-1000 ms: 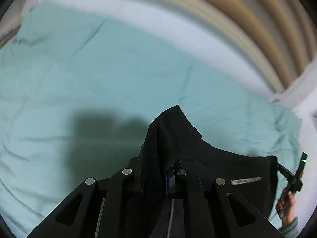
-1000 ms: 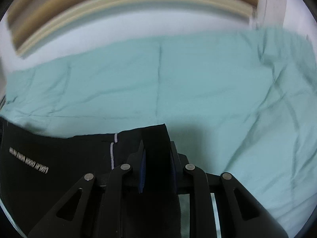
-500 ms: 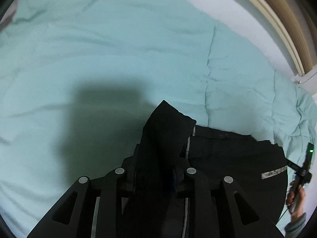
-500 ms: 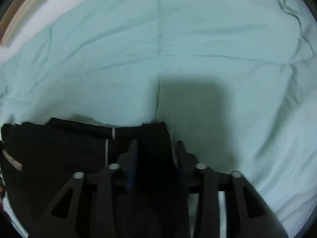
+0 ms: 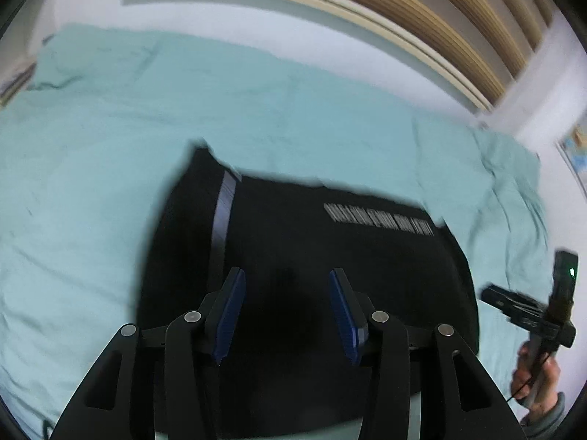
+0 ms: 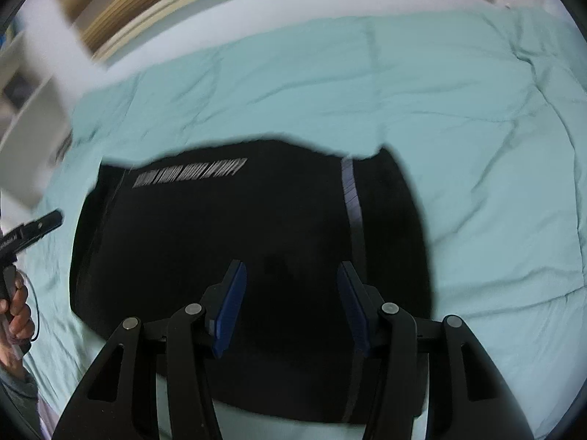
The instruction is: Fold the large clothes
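A black garment (image 5: 312,242) with a grey stripe and a line of white lettering lies folded flat on the teal bed cover (image 5: 110,146). It also shows in the right wrist view (image 6: 238,227). My left gripper (image 5: 286,308) is open and empty above the garment's near left part. My right gripper (image 6: 290,300) is open and empty above its near right part. The right gripper also shows in the left wrist view (image 5: 532,311), held by a hand at the garment's right side. The left gripper shows at the left edge of the right wrist view (image 6: 29,231).
The teal cover (image 6: 477,146) spreads wide around the garment. A white wall (image 5: 256,33) and a wooden slatted headboard (image 5: 422,18) stand behind the bed. White shelving (image 6: 29,110) is at the far left.
Both grippers were shut on the black garment and carried it forward. Now both are open, pulled back and raised, and the garment lies flat on the cover.
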Demonstrator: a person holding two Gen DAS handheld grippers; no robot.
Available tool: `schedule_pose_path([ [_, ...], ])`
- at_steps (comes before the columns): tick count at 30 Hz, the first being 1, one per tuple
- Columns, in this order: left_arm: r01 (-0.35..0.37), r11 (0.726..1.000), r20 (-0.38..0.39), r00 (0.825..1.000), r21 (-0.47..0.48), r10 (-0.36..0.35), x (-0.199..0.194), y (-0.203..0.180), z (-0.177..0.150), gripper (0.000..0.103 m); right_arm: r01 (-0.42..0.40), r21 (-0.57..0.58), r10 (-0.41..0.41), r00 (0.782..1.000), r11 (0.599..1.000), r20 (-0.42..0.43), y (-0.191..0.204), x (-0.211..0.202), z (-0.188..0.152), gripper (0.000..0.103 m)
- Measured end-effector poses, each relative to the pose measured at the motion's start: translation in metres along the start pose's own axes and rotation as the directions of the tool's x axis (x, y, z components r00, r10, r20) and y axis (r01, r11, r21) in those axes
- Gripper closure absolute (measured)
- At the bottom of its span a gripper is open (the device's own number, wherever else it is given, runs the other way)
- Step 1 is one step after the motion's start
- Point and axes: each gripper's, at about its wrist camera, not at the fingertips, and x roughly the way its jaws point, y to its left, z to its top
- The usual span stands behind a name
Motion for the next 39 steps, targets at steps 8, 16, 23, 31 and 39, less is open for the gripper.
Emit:
schedule_pose_path([
  [8,-0.021,1.000,-0.189,0.982,0.020,0.024,0.080,-0.031,-0.072,0.053,0.052,-0.033,-0.055,0.992,0.998,-0.110,0.040,0.058,-0.041,0.048],
  [16,-0.034,0.999,-0.223,0.975,-0.024,0.028,0.091,-0.032,-0.071,0.053,0.040,-0.001,-0.040,0.983,0.999,-0.181,0.032,0.073,-0.041,0.049],
  [23,0.024,0.998,-0.093,0.995,-0.066,-0.030,0.055,-0.031,-0.023,0.052,-0.024,-0.007,0.024,0.999,1.000,-0.034,0.040,0.035,0.018,0.047],
  [31,-0.060,0.994,-0.167,0.985,-0.088,0.045,0.121,-0.006,-0.003,0.051,0.004,0.013,-0.002,0.994,1.000,-0.110,0.038,0.121,0.055,0.047],
  [39,-0.052,0.996,-0.168,0.985,-0.066,0.041,0.121,-0.009,0.009,0.043,-0.027,0.018,0.029,0.993,0.999,-0.114,0.032,0.120,0.055,0.046],
])
